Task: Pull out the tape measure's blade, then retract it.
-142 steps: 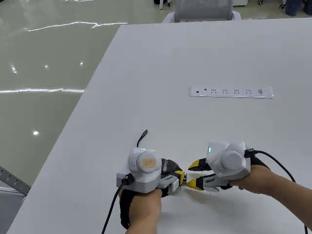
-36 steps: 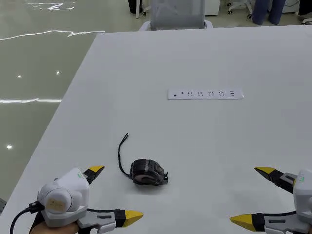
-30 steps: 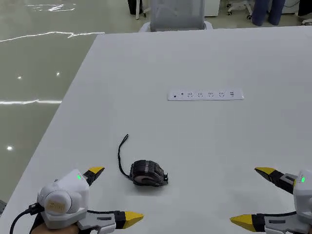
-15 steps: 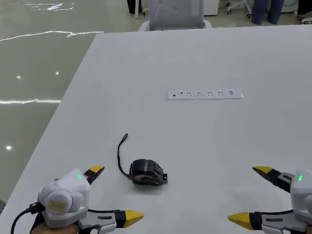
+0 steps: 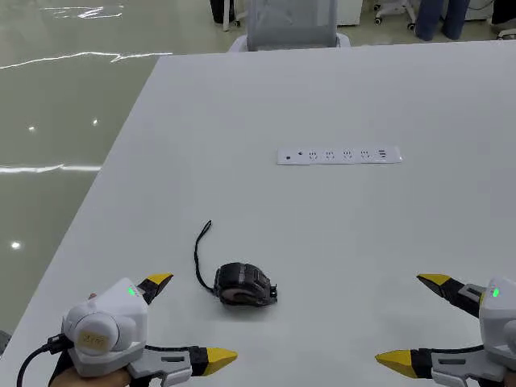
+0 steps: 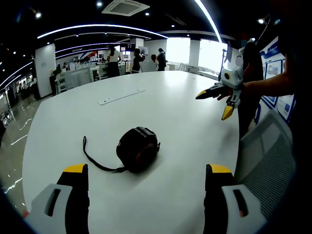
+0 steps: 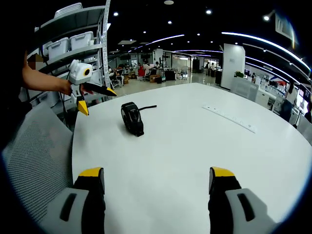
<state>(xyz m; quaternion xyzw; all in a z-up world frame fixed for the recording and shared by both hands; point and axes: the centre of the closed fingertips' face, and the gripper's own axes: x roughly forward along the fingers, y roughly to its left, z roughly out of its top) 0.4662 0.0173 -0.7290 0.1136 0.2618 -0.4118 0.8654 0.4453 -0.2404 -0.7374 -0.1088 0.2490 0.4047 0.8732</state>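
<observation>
The tape measure (image 5: 245,285) lies on the white table (image 5: 322,234) near its front edge, no blade drawn out, its black strap (image 5: 199,250) trailing away. Judged a compact, rigid, fairly heavy case, it is best clamped across its flat sides by one claw while the other takes the end hook, as the thin sprung blade may snap back. The left gripper (image 5: 193,318), near the case, and the right gripper (image 5: 407,319), well apart from it, both stand with jaws wide apart, holding nothing; no lettering is legible on the case or the power strip (image 5: 339,155) beyond.
</observation>
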